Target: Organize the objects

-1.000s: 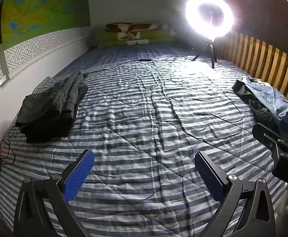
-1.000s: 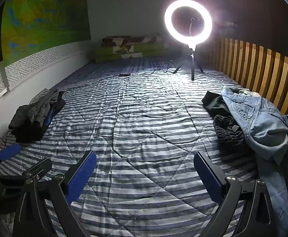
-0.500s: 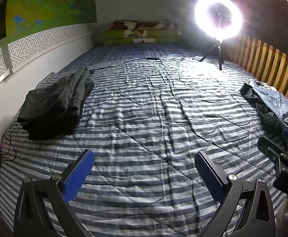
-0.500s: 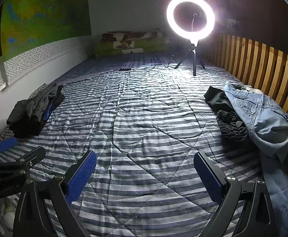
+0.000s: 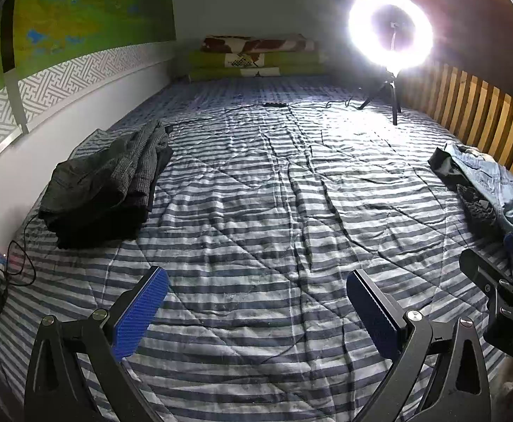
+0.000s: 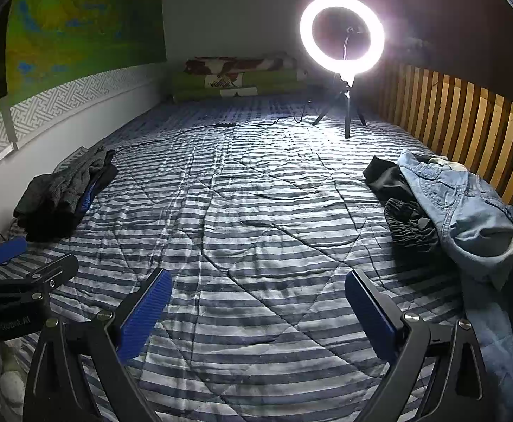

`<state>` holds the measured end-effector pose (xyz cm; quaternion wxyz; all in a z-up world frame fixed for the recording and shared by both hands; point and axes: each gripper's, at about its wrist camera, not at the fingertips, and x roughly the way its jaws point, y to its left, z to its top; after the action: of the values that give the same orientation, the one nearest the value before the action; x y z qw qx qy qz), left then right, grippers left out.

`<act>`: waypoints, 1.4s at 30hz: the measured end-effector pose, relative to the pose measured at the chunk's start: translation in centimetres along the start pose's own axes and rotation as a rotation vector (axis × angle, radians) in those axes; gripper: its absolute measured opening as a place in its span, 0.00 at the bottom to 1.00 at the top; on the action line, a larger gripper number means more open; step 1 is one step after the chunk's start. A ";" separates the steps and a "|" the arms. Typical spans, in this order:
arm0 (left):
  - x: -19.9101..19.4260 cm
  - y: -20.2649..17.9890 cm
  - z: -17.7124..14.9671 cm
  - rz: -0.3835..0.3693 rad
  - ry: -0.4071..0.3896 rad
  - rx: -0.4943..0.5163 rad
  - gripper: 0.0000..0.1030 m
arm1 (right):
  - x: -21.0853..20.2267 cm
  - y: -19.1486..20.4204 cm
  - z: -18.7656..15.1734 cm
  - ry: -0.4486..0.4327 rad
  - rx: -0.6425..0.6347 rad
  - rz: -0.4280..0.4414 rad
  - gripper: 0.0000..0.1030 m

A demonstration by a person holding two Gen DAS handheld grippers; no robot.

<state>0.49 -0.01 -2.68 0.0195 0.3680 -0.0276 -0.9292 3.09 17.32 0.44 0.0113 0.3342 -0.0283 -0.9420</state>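
So the sorting looks like it hasn't really started on anything in particular yet. The left hand-held gripper (image 5: 256,307) hovers over the blue-and-white striped quilted bedspread (image 5: 256,211) with its blue pads spread wide and nothing between them, and the right hand-held gripper (image 6: 256,307) is the same: jaws apart, empty, over the bare middle of the bed.

The stuff to organize sits in two spots. Against the left wall there's a neat-ish stack of dark grey and black folded clothes (image 5: 105,186). Over by the wooden slatted bed rail (image 6: 467,119) there's a loose heap: a light blue denim garment (image 6: 467,211) flopped over a black knitted item (image 6: 411,225) and some other black cloth (can't tell what that one is).

Best guess: the person is between picks, and the next move would be the right gripper reaching into the messy heap, closing on one layer only, since the denim overlaps the rest.

No bins, baskets or boxes anywhere in view. A lit ring light on a small tripod (image 6: 342,35) stands at the far end.
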 end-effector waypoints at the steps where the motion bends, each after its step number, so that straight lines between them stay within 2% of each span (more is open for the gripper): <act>1: 0.0 0.0 0.0 0.001 -0.001 0.001 1.00 | -0.1 0.0 0.0 -0.003 0.000 -0.001 0.95; 15: -0.9 -0.7 0.3 -0.031 0.015 0.007 1.00 | -1.4 -0.5 0.5 -0.014 0.006 -0.006 0.94; 32: -4.7 -0.6 0.2 -0.041 -0.010 0.016 1.00 | -5.0 0.0 1.0 -0.055 -0.017 -0.059 0.94; 42: -4.4 -0.5 -0.3 -0.029 -0.001 0.024 1.00 | -5.0 0.0 1.0 -0.060 -0.014 -0.063 0.94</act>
<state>3.88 0.75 0.10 0.0015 0.3682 -0.0336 -0.9291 6.36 17.55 4.41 -0.0169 0.3063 -0.0116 -0.9517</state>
